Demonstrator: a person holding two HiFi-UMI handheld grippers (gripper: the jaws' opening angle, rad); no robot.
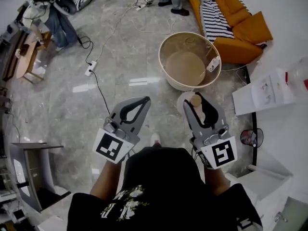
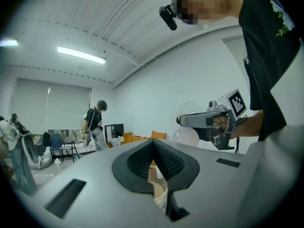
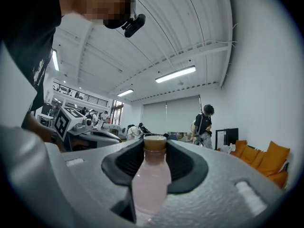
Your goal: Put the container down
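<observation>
My right gripper (image 1: 197,104) is shut on a pale pink bottle (image 1: 187,103) with a tan cap, held over the floor. In the right gripper view the bottle (image 3: 149,177) stands upright between the dark pads, and the right gripper (image 3: 154,148) clasps its neck. My left gripper (image 1: 134,108) hangs beside it to the left, shut with nothing in it. In the left gripper view its pads meet at the tip of the left gripper (image 2: 153,144). The right gripper (image 2: 202,120) and the bottle (image 2: 186,136) show there at the right.
A large round beige tub (image 1: 169,73) stands on the marble floor just beyond the grippers. An orange sofa (image 1: 236,18) is behind it. A power strip with cables (image 1: 90,69) lies to the left. A white table (image 1: 284,134) is at the right. A person (image 3: 203,125) stands far off.
</observation>
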